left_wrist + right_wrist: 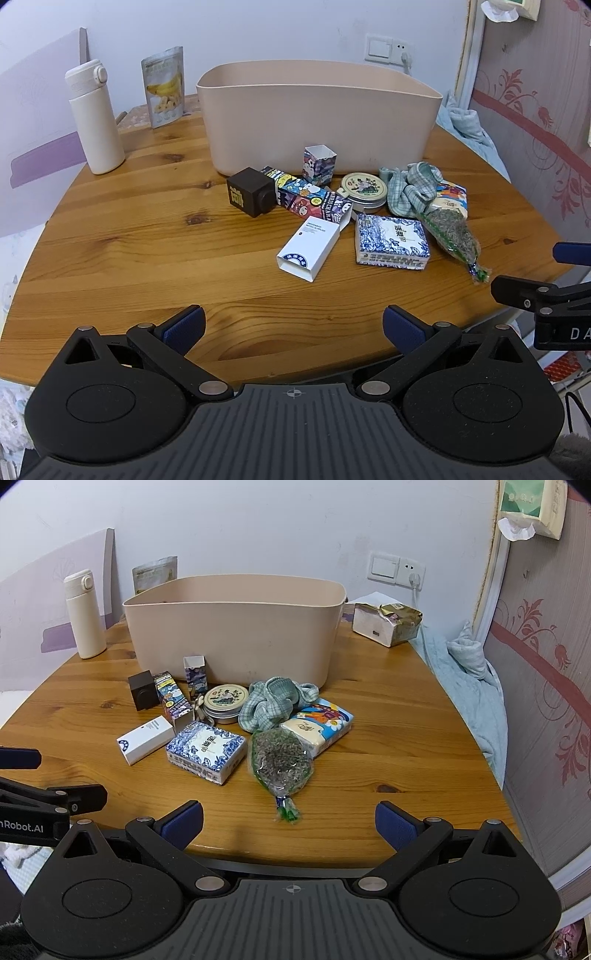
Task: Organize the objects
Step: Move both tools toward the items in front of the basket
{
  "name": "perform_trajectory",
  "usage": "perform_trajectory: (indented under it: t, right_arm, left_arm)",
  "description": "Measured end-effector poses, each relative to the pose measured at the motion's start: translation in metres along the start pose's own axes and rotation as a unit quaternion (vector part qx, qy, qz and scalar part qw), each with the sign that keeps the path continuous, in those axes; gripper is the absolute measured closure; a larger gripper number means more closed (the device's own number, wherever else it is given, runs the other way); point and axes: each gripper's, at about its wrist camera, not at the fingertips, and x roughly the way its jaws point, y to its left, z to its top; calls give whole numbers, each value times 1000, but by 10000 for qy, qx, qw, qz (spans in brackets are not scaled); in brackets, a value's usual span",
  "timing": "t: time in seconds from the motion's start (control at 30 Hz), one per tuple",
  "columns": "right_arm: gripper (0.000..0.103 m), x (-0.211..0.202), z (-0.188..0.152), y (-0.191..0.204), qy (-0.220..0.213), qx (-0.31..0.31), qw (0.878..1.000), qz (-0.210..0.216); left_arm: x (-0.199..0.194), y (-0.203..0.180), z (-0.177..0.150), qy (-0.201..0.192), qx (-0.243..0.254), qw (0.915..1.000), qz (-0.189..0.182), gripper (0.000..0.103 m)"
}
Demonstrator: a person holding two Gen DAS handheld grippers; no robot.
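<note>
Before smooth beige tub, glossy boxes, crumpled checked cloth.

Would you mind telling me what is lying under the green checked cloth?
The checked cloth rests partly on a colourful tissue pack; whatever else lies beneath is covered.

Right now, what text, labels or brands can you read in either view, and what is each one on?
"nRobot.AI", cut off at the frame edge: left tongs body.
"DA", cut off: right tongs body.
"CHARA", partly read: cartoon box.
Chinese characters, not legible to me: blue-white box, dark cube.
Small print, too blurred: white box, tin, banana pouch.
</note>
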Motion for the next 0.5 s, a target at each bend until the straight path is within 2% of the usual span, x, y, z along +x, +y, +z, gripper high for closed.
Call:
perform_trajectory:
  t: [0.5]
  right_arm:
    - [2,14,6,-3,41,-31,10000,-29]
  left_arm:
    - [16,0,8,-8,1,9998,-187,0]
